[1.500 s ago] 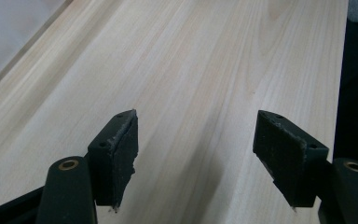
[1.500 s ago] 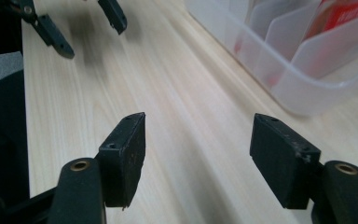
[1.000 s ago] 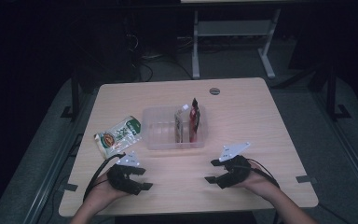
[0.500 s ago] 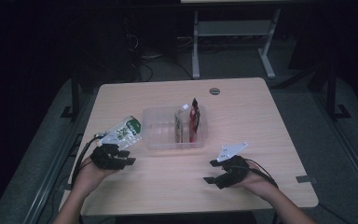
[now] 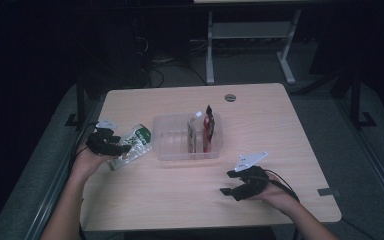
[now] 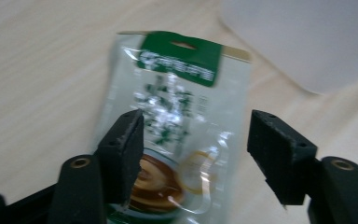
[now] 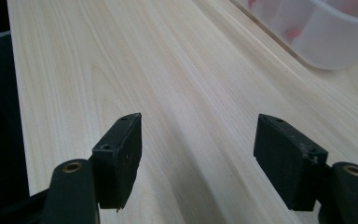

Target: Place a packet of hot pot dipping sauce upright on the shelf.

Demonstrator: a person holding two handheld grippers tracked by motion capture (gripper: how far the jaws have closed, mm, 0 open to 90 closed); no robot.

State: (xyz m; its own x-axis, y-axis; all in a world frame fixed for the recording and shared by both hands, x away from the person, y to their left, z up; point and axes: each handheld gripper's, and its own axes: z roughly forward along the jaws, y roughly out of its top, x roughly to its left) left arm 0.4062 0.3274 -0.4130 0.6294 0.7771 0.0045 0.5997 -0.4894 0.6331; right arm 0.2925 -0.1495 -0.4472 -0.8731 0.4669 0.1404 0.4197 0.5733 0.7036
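The left claw [image 5: 122, 148] is at the left side of the table [image 5: 280, 125], right over a see-through snack bag [image 5: 132, 145] with a green top. The bag lies flat on the table, with its green end pointing to the far side. In the left gripper view the bag [image 6: 177, 126] sits between the two black jaws, but the jaws stand apart from it and do not squeeze it. They have just been opening, so this claw is let go and wide. Just to the right of the bag is a clear plastic box [image 5: 172, 142]. It stands near the middle of the table, very close to the bag, and could get in the way on that side. Inside the box, at its right end, two packs stand up: a pale one [image 5: 194, 131] and a red one [image 5: 209, 129]. A small round hole cover [image 5: 230, 97] is on the far part of the table. The right claw [image 5: 227, 187] rests low over the near right part of the table, well apart from the box. Its jaws are wide and hold nothing, with bare wood between them [image 7: 196, 140].
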